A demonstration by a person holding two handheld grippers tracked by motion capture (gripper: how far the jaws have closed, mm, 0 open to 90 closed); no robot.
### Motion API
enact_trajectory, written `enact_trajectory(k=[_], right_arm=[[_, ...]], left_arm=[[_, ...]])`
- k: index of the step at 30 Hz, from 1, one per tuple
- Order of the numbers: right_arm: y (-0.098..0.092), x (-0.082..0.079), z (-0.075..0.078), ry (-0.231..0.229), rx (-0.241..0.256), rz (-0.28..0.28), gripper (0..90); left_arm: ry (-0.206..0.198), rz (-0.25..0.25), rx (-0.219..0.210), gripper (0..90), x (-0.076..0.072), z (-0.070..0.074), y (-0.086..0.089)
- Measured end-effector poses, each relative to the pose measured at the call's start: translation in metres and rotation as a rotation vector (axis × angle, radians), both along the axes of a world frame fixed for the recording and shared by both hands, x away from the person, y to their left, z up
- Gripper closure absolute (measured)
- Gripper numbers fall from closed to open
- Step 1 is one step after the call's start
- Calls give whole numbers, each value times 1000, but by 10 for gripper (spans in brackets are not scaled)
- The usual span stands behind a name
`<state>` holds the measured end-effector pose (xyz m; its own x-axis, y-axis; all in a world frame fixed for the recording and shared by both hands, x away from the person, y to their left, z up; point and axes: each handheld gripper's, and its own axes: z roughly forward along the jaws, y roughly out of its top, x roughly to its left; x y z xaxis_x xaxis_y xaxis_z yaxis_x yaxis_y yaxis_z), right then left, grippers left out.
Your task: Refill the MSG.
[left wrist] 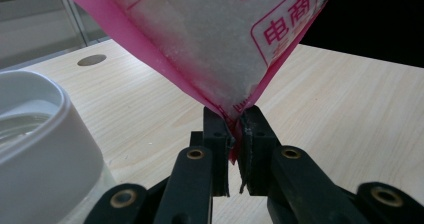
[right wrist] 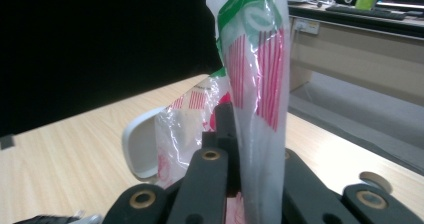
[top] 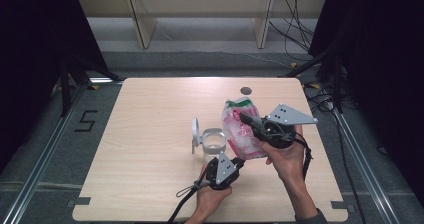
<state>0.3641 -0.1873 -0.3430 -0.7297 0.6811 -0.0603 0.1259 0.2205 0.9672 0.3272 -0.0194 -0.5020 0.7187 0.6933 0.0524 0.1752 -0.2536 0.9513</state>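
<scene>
A bag is held above the table between two grippers, the left gripper at its near corner, the right gripper farther back. A jar stands just left, its lid propped beside it.

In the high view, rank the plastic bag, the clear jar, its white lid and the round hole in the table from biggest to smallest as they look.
1. plastic bag
2. clear jar
3. white lid, seen edge-on, so it looks narrower than its face would
4. round hole
</scene>
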Motion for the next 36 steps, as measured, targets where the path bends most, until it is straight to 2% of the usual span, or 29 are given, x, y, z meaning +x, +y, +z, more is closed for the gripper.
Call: enact_trajectory(k=[3, 5, 7, 8, 10, 14, 15, 19, 21, 22, 23, 30, 35, 36], right_arm=[[4, 2, 0, 22, -11, 1, 900], [6, 4, 0, 12, -39, -2, 900], [10, 5, 0, 37, -26, 1, 900], [11, 6, 0, 36, -40, -2, 900], [13, 9, 0, 30, -63, -1, 900], [20, 12, 0, 46, -61, -17, 900], [21, 14, 1, 41, -87, -3, 900], [29, 18, 0, 44, -102, 1, 900], [32, 21, -2, 47, -98, -5, 900], [32, 23, -2, 59, -108, 11, 900], [33, 25, -2, 49, -111, 13, 900], [36, 29, -5, 81, -113, 0, 900], [41, 29, -3, 55, -120, 18, 900], [42, 29, -3, 62, -117, 18, 900]], left_arm=[[7, 29, -21, 828, -3, -3, -5], [8, 41, -35, 828, -5, -4, -7], [9, 36, -55, 828, -4, -6, -10], [14, 38, -48, 829, -5, -6, -11], [12, 33, -64, 829, -3, -7, -13], [22, 38, -84, 830, -2, -7, -13], [22, 41, -84, 830, -1, -8, -13], [22, 43, -89, 830, -2, -8, -14], [15, 48, -94, 831, -3, -10, -15], [16, 50, -102, 831, -3, -10, -16], [17, 47, -102, 831, -3, -11, -16], [21, 42, -117, 831, -2, -12, -17], [15, 43, -127, 831, -2, -10, -15], [14, 40, -129, 831, -2, -10, -15]])
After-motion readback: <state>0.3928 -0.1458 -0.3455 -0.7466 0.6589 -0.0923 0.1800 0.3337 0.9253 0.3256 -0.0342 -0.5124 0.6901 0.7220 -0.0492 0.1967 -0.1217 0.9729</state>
